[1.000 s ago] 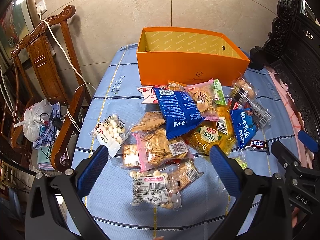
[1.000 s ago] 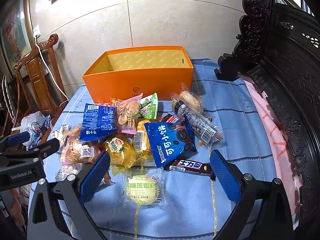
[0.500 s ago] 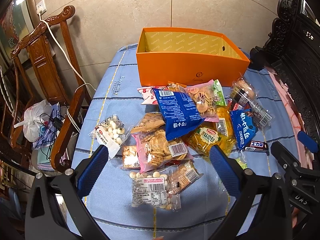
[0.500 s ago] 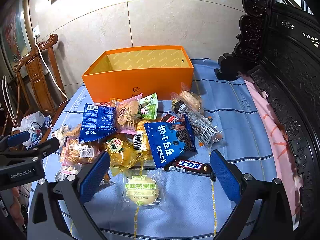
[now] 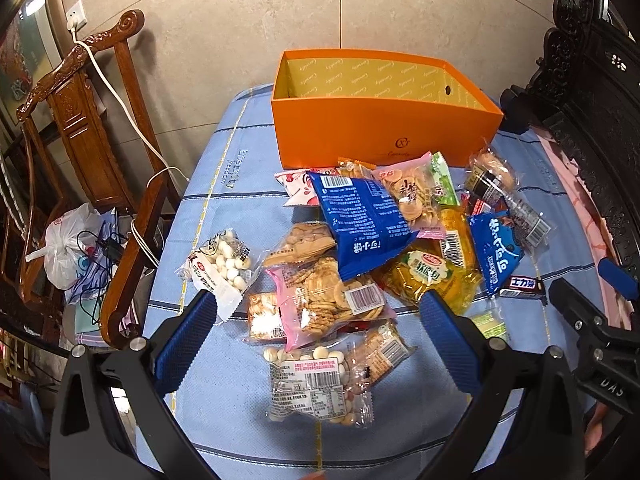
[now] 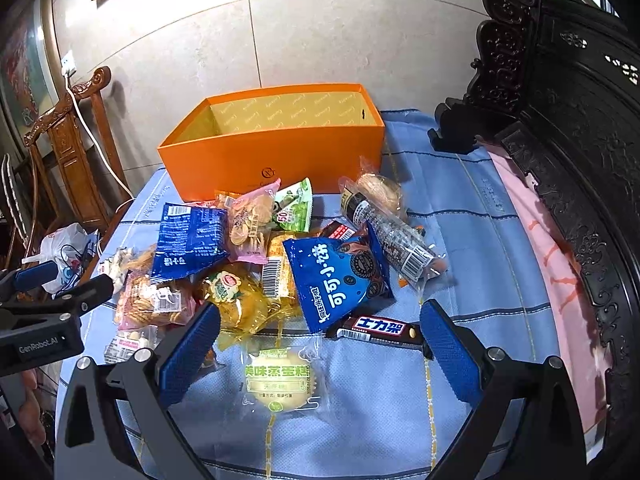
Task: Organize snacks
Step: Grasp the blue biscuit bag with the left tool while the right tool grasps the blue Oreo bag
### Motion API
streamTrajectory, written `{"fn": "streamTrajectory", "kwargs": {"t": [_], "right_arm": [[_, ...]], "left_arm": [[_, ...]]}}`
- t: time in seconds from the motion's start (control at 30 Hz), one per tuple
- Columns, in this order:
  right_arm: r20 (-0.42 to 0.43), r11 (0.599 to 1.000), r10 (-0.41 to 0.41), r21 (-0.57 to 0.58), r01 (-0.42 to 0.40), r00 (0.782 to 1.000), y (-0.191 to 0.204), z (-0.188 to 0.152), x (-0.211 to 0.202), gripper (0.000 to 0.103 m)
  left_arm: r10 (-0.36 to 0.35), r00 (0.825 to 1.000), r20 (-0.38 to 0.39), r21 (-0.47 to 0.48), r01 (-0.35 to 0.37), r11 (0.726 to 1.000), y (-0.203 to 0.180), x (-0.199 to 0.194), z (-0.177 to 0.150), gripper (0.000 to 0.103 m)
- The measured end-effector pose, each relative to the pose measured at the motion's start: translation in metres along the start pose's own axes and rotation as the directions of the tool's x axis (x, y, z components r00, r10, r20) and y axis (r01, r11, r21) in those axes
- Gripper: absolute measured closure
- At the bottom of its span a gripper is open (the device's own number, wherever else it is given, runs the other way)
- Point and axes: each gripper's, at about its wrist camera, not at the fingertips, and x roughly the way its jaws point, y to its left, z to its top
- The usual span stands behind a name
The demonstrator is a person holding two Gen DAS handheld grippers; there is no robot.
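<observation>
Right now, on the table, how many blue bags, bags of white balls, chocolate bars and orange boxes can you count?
Blue bags: 2 (large blue bag, small blue bag)
White-ball bags: 2 (left white-ball bag, near white-ball bag)
Chocolate bar: 1
Orange box: 1
Total: 6

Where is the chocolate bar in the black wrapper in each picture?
Left wrist view: the chocolate bar lies far right, at the pile's edge, next to the right gripper's black body.
Right wrist view: the chocolate bar lies low in the middle, just ahead of the open right gripper.
Shared landmark: the orange box behind the snacks.
</observation>
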Motion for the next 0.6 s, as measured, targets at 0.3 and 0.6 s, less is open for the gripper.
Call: {"fn": "streamTrajectory", "kwargs": {"t": [0.3, 0.6], "right_arm": [[-0.019, 0.998, -0.062, -0.013, 0.062, 0.998, 0.004, 0.002, 0.03, 0.003], [-0.052, 0.998, -0.069, 0.007, 0.07, 0.996, 0.003, 0.018, 0.073, 0.003]], "left_arm": [[-0.056, 0.998, -0.043, 0.037, 0.057, 0.998, 0.006, 0.035, 0.008, 0.004], [-0.081, 0.995, -0.062, 0.079, 0.086, 0.993, -0.002, 0.074, 0.035, 0.004]]}}
